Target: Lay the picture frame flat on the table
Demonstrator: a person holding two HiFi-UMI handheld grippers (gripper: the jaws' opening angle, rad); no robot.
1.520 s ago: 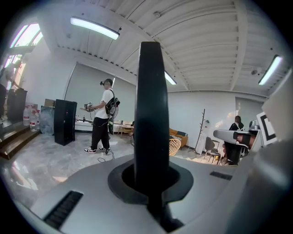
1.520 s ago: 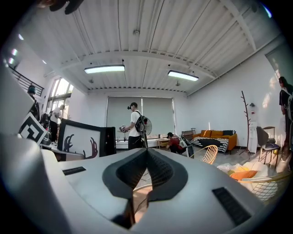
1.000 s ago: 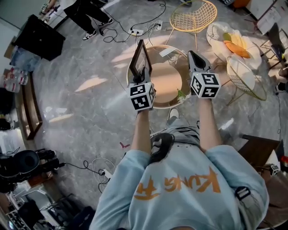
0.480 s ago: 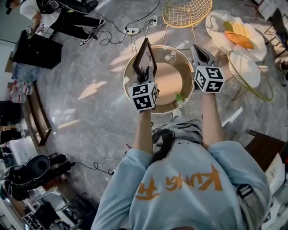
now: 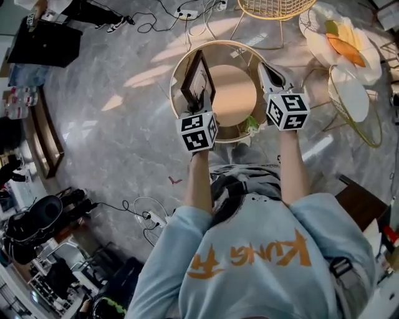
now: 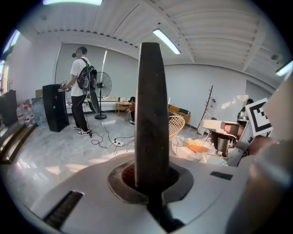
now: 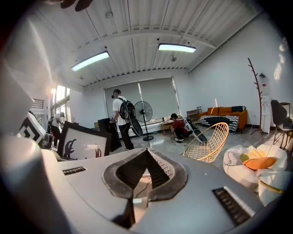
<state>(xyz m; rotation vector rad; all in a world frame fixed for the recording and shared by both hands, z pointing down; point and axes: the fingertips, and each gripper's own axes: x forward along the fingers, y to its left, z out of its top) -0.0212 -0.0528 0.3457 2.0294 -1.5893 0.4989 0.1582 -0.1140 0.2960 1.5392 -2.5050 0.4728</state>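
Pinching the picture frame (image 5: 198, 78) from below, the left tool (image 5: 199, 103) holds it upright.

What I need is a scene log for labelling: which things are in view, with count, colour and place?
picture frame: 1, dark, upright over the table's left side
round table: 1, tan top, centre
wire chairs: 2, gold, one beyond the table, one to its right
cushion: 1, orange, on a white seat, upper right
black box: 1, upper left
floor fan: 1, black, far wall
sofa: 1, orange, far right
standing person: 1, white top, backpack, near the fan
left gripper: grey, shut on the picture frame's edge
right gripper: grey, shut, empty
sweatshirt: light blue, orange print
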